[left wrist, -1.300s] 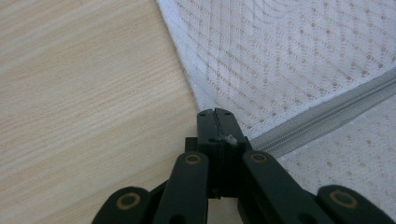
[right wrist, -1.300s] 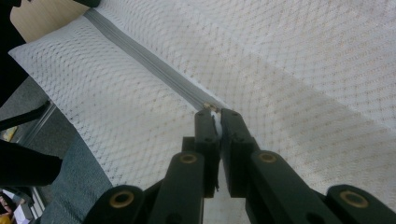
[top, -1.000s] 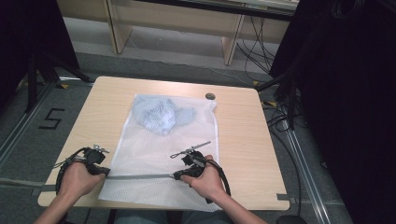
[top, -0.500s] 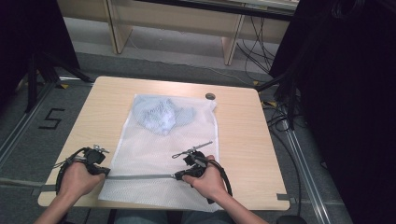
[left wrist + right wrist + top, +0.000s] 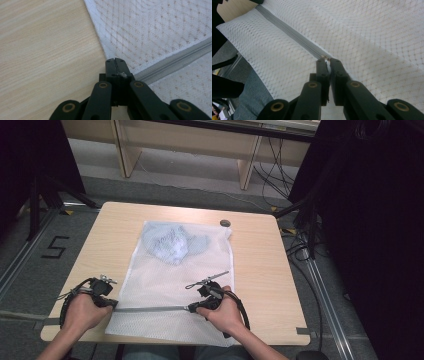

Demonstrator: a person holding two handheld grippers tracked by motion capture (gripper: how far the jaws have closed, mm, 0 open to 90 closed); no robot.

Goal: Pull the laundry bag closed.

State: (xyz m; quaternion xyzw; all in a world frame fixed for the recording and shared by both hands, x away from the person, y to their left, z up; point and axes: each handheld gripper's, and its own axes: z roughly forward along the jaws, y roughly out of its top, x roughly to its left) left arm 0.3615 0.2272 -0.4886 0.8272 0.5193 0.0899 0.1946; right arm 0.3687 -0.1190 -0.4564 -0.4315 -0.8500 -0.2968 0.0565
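the white mesh bag (image 5: pixel 172 285) lay flat on the counter (image 5: pixel 260 265), its near edge hanging a little past the counter's front edge, its far end near a small dark disc (image 5: pixel 225 223). a bluish garment (image 5: pixel 172 242) sat bunched inside the bag's far half. the grey zipper (image 5: pixel 150 309) ran across the bag's near part, parallel to the front edge. the left tongs (image 5: pixel 111 303) met the bag at the zipper's left end, right at the bag's side edge; the right tongs (image 5: pixel 192 308) met the zipper toward the bag's right side. bare counter lay open on both sides of the bag, wider to its right.

the left gripper view showed the left tongs (image 5: pixel 115 61) clenched on the end of the zipper (image 5: pixel 175 58), with bare wood beside the bag's edge. the right gripper view showed the right tongs (image 5: pixel 327 60) pinched on the zipper's small metal slider (image 5: pixel 325 58), the zipper (image 5: pixel 287 28) running away toward the bag's corner, beyond which the floor showed.
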